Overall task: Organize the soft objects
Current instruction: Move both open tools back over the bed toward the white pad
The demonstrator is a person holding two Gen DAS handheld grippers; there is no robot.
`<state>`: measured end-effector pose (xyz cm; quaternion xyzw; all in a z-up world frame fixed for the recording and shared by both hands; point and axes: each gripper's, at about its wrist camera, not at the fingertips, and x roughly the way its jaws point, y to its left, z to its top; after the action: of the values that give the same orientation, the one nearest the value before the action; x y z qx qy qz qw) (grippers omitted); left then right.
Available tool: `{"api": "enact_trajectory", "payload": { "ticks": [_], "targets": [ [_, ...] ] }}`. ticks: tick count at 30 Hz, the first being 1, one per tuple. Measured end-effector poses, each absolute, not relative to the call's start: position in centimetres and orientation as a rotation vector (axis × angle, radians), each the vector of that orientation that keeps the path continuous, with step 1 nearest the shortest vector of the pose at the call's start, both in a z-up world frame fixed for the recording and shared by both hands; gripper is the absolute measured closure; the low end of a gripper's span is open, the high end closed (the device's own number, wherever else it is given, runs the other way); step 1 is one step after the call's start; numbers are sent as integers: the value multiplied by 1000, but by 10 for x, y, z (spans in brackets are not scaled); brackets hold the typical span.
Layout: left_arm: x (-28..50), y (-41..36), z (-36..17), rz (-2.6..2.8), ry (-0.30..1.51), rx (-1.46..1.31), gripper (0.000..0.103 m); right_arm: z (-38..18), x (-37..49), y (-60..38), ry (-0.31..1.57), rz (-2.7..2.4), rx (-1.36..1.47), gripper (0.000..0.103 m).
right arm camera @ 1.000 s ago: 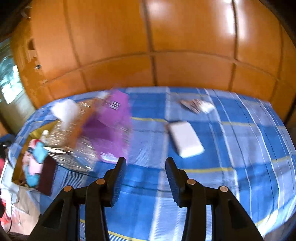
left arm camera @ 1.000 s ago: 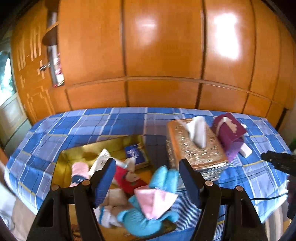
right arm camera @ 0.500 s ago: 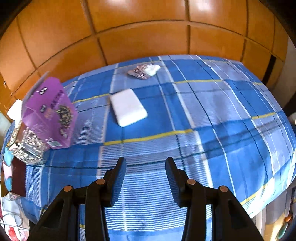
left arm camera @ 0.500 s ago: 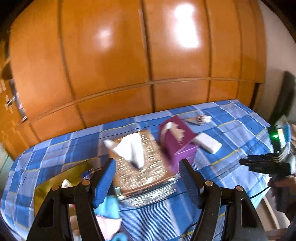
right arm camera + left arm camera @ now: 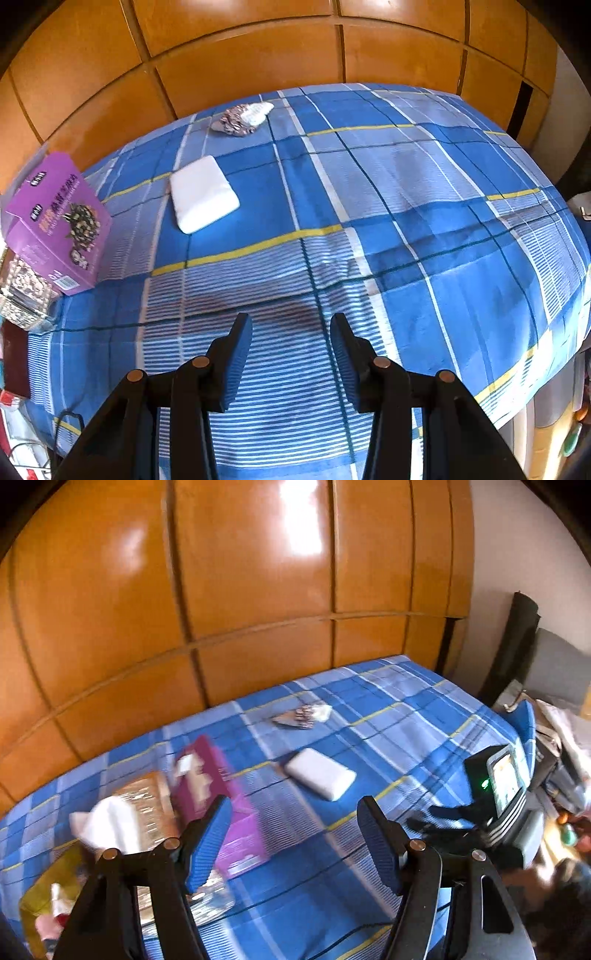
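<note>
- Now both grippers are released and hold nothing: left gripper [image 5: 295, 834] wide, right gripper [image 5: 291, 350] narrower
- The white pack [image 5: 204, 193] lies flat on the bed [image 5: 424, 206], ahead and left of the right gripper
- Its long axis runs diagonally, away and to the left
- The left gripper seems nearer, the pack [image 5: 320, 773] just ahead

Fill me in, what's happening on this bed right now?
A person holds a pair of tongs in each hand over the blue plaid bedspread. Both the left tongs and the right tongs are open and empty. On the spread lie a white pack, a small patterned bundle, a purple box and a tissue box. The gold tray of soft toys sits at the left edge.
</note>
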<state>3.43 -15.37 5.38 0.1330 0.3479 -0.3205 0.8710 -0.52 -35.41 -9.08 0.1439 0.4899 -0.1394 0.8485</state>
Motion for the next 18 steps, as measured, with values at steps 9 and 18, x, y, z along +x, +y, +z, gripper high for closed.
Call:
{"api": "enact_trajectory", "payload": {
  "ticks": [9,18],
  "targets": [
    [78,-221,-1,-696,923,230,31,-98,-8,-354,1009,-292,289,54],
    [137,-259,-59,-588,1141,115,24,-102,-6,-340,974,-250,235,31]
  ]
}}
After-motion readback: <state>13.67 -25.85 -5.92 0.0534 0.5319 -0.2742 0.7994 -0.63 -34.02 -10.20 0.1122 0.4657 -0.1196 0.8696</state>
